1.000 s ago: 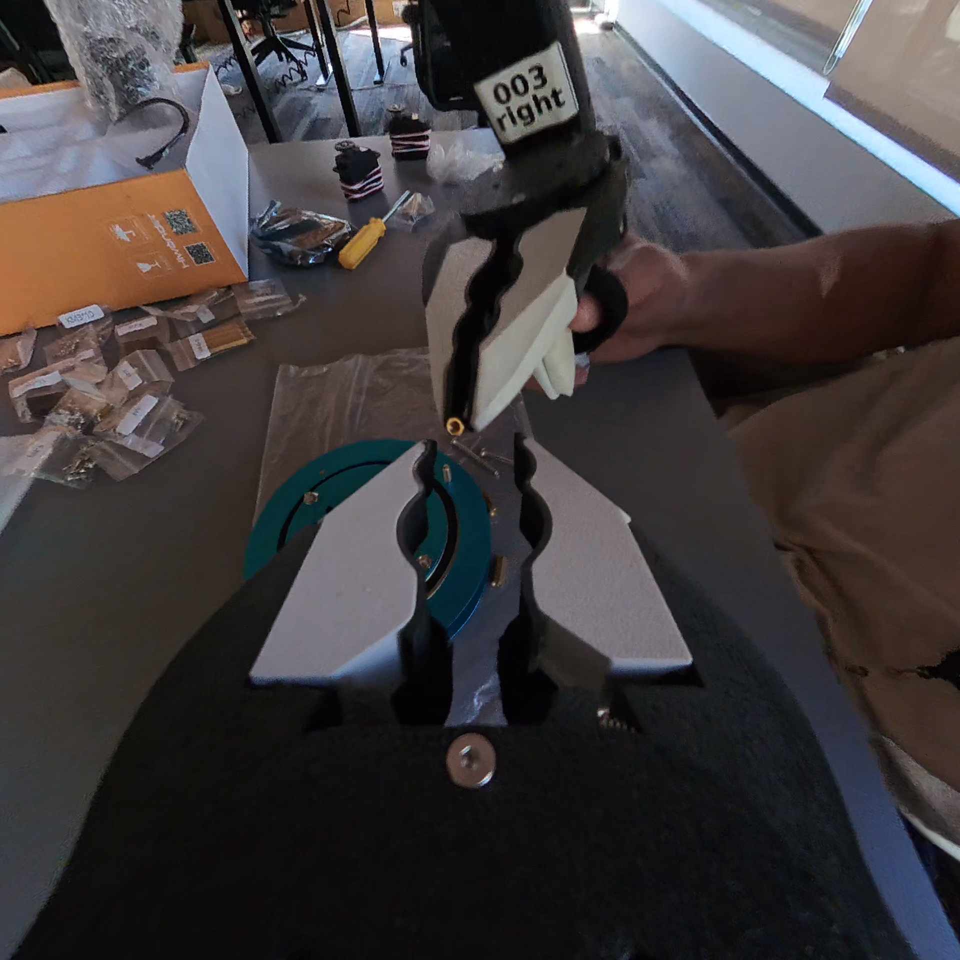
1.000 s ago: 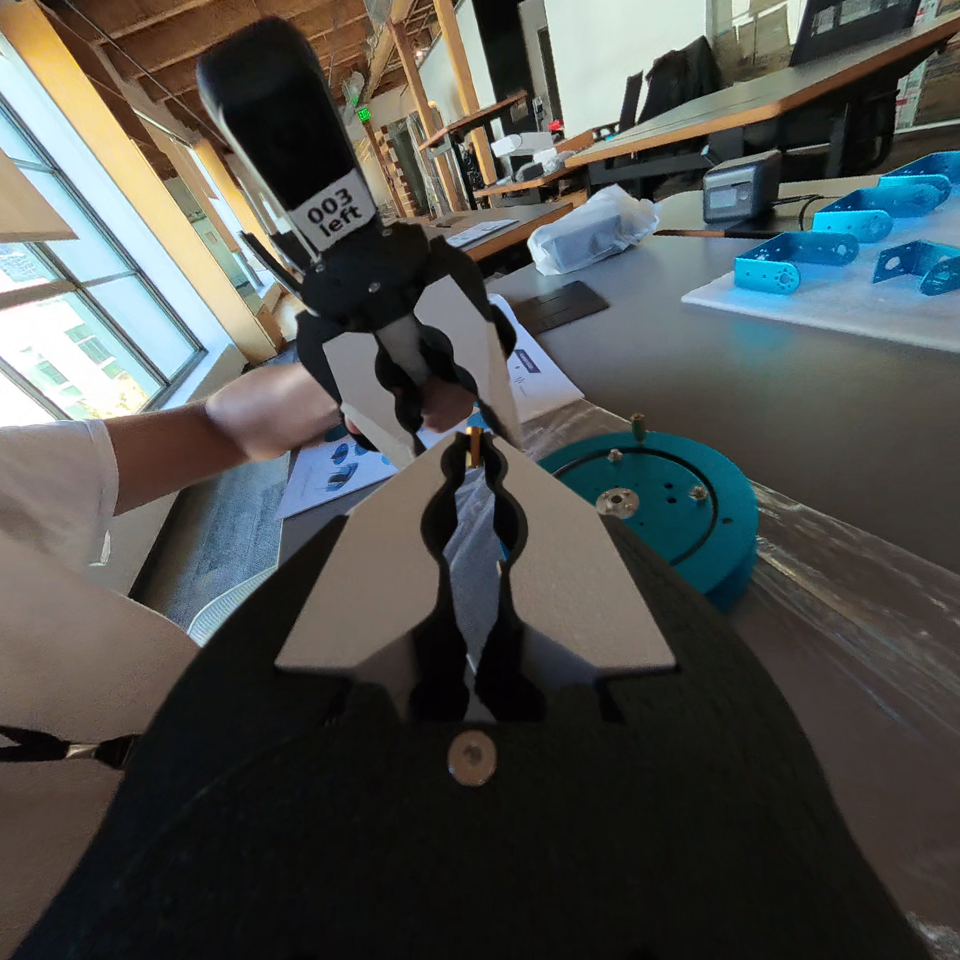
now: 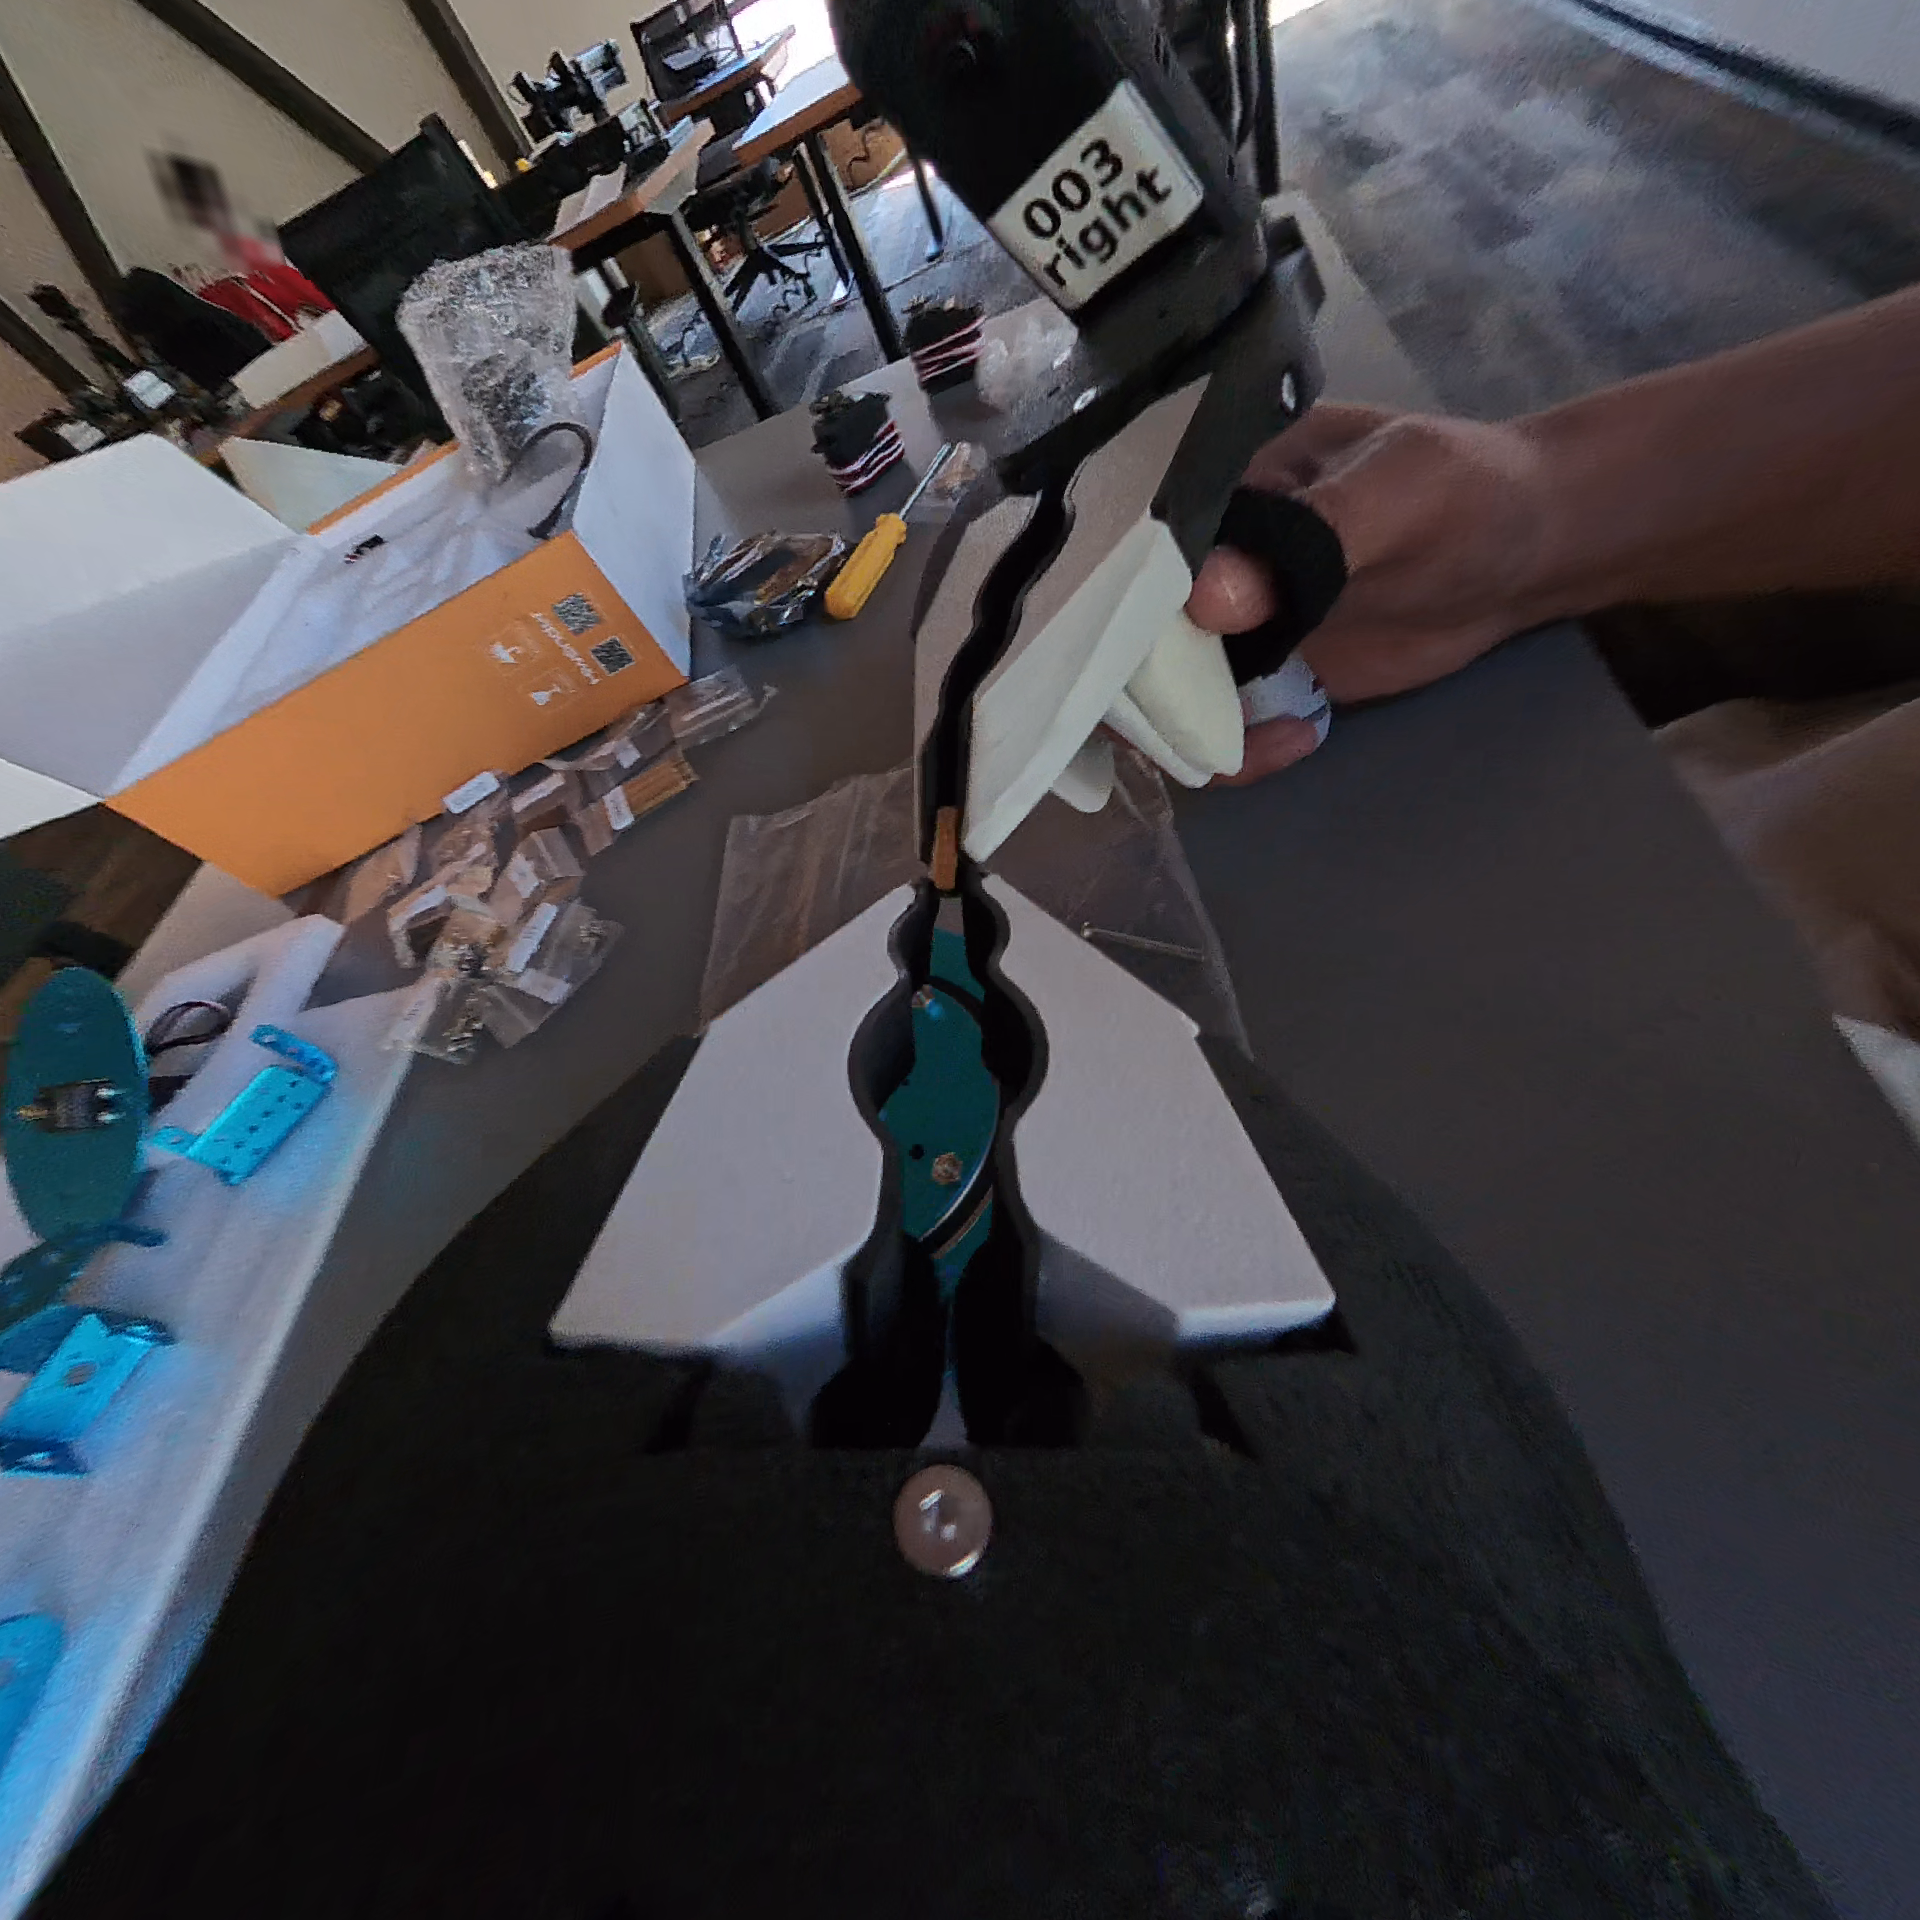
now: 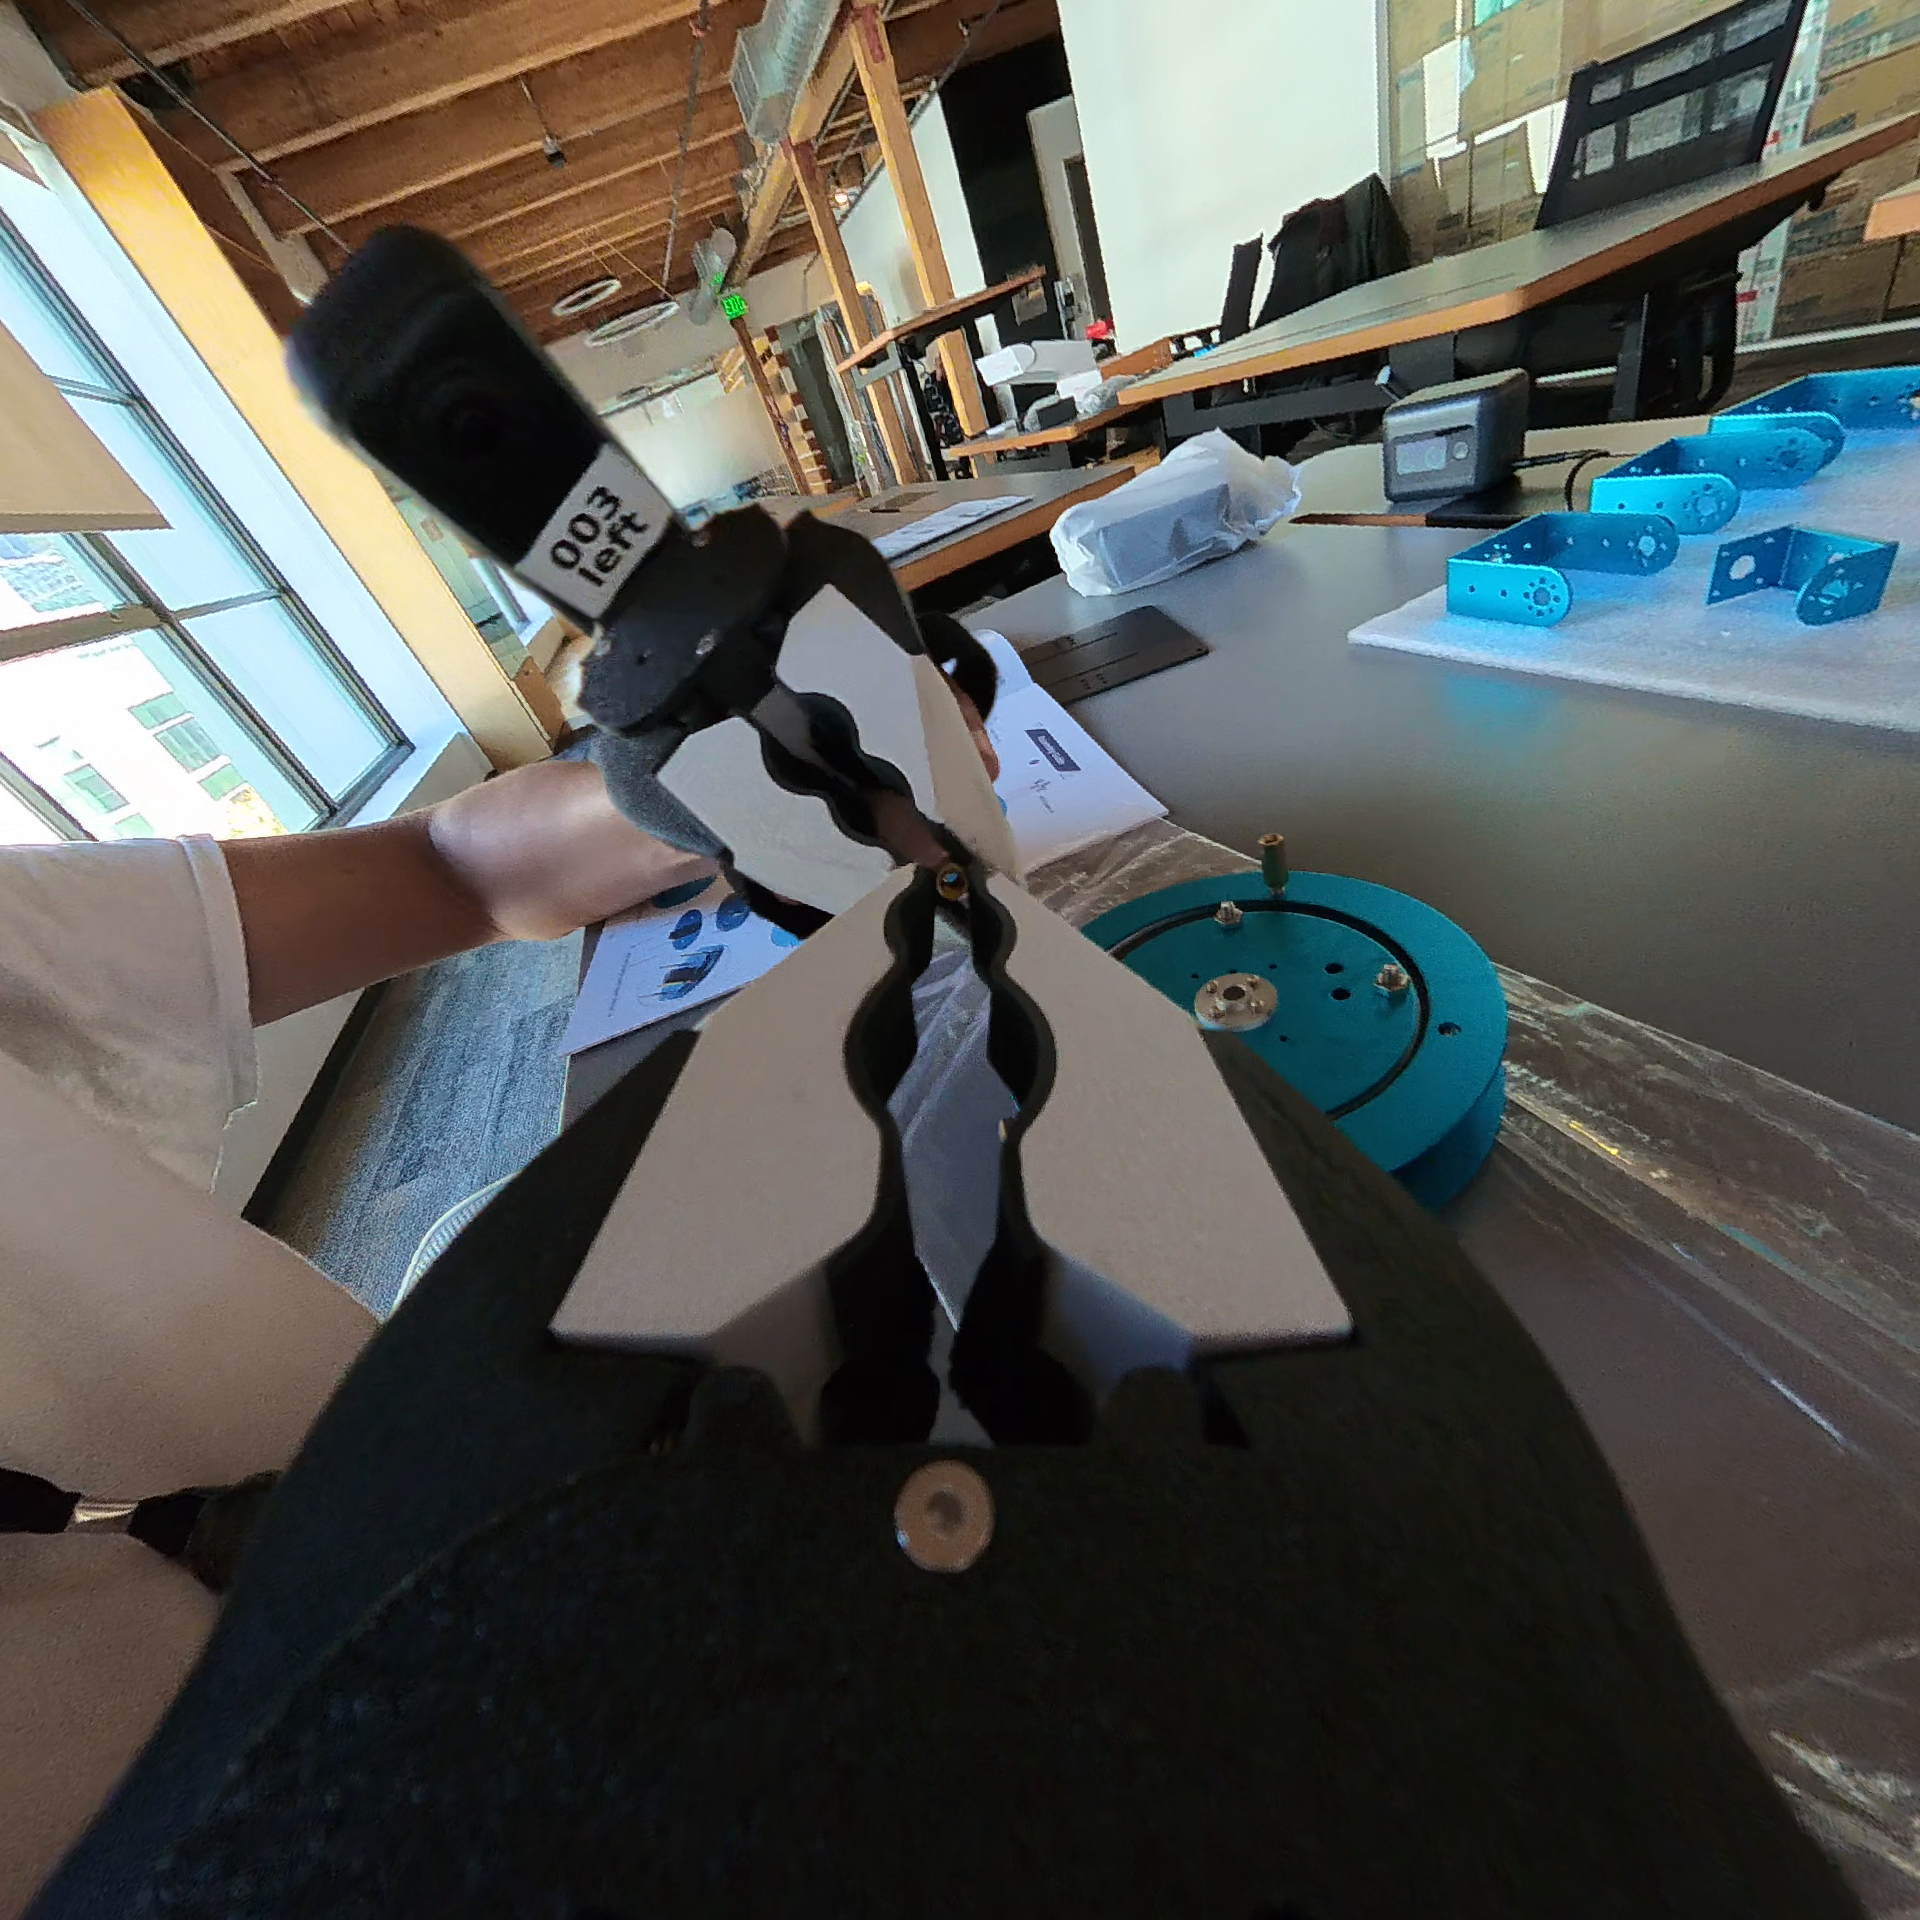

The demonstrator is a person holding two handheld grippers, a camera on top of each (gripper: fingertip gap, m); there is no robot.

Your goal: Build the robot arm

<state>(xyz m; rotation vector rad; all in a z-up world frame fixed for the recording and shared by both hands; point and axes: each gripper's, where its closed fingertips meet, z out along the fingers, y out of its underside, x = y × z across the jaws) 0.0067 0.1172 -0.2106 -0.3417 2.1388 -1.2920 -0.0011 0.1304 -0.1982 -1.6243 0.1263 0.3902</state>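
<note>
Right now a small brass standoff (image 3: pixel 943 858) is sitting between the tips of my two grippers, held up in the air above the table (image 3: pixel 1507 1039); my right gripper (image 4: pixel 948 885) is clamping it at the fingertips, jaws drawn together on it; my left gripper (image 3: pixel 940 896) is closing in on the same piece from the opposite side, tips nearly together, though I cannot tell whether they are actually gripping it. Below them a teal round base (image 4: pixel 1340 997) is lying on a sheet of clear plastic (image 4: pixel 1662 1195), with another brass standoff (image 4: pixel 1270 858) standing upright at its far edge; farther out, an orange and white box (image 3: pixel 395 665), small bags of hardware (image 3: pixel 520 883) and a yellow-handled screwdriver (image 3: pixel 868 566) are resting on the table; blue metal brackets (image 4: pixel 1683 530) are lying on a white foam sheet (image 4: pixel 1662 665).
</note>
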